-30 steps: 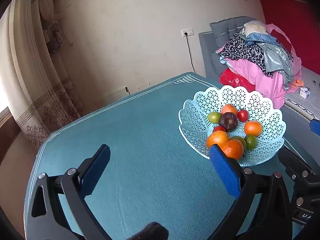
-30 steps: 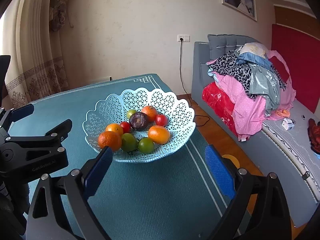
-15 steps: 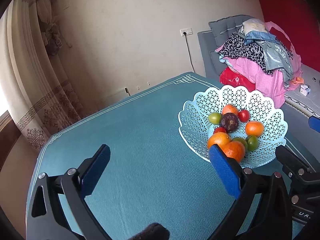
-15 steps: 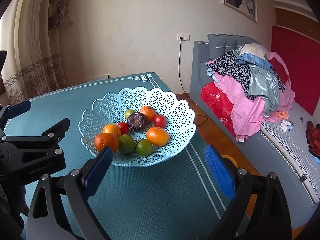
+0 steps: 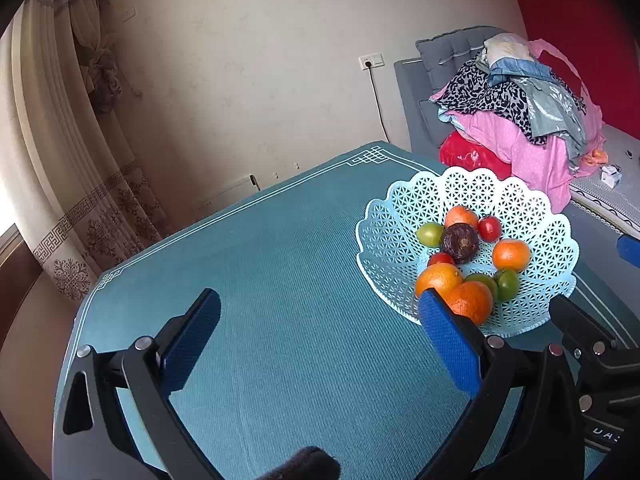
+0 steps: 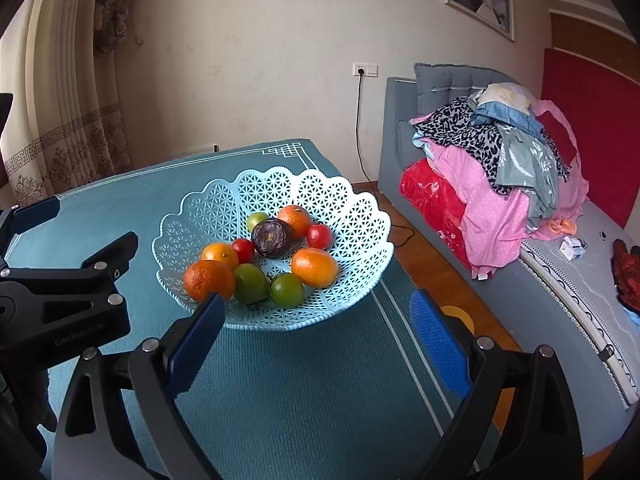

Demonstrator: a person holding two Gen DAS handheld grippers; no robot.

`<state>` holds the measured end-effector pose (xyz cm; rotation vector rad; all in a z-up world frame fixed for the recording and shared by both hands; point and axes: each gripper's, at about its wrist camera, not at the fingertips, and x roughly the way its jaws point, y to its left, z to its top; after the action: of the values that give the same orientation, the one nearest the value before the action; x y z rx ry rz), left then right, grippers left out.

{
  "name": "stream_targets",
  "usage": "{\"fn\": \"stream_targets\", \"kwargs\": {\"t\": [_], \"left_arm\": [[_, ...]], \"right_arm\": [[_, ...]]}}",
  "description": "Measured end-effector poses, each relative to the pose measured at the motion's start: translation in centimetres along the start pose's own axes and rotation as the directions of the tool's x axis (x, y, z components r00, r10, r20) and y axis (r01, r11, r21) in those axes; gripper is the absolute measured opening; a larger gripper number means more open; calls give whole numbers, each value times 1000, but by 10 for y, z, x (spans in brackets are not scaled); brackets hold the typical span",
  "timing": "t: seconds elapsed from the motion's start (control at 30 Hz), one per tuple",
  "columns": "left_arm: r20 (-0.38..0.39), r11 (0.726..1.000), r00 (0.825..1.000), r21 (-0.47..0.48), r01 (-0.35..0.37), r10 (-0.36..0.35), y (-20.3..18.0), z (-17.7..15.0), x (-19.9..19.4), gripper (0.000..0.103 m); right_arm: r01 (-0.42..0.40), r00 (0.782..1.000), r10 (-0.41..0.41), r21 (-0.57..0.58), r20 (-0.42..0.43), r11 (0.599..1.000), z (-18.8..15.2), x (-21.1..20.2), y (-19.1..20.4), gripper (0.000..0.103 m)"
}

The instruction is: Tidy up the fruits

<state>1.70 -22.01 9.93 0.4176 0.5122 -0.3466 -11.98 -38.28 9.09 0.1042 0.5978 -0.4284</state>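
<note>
A pale blue lattice basket [image 5: 392, 236] [image 6: 344, 200] stands on the teal table and holds several fruits: oranges [image 6: 314, 267], green fruits [image 6: 287, 289], small red fruits [image 6: 319, 236] and one dark purple fruit [image 6: 271, 237] in the middle. My left gripper [image 5: 320, 328] is open and empty, low over the table, left of the basket. My right gripper [image 6: 316, 330] is open and empty, just in front of the basket's near rim. The left gripper's body also shows in the right wrist view [image 6: 60, 304], left of the basket.
The teal table [image 5: 260, 280] ends close behind and right of the basket. A grey sofa [image 6: 440, 92] piled with clothes [image 6: 500, 168] stands to the right across a strip of wooden floor. Curtains [image 5: 80, 184] hang at the left wall.
Both grippers have drifted slightly, so the basket sits a little lower and closer in the right wrist view. Both stay open and empty. The fruits have not moved.
</note>
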Motion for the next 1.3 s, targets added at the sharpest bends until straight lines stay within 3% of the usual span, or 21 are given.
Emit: {"fn": "stream_targets", "kwargs": {"t": [1.3], "left_arm": [[4, 1000, 1000, 9, 18, -18, -4, 1, -2, 101]], "right_arm": [[14, 1000, -14, -1, -21, 1000, -6, 3, 4, 93]]}}
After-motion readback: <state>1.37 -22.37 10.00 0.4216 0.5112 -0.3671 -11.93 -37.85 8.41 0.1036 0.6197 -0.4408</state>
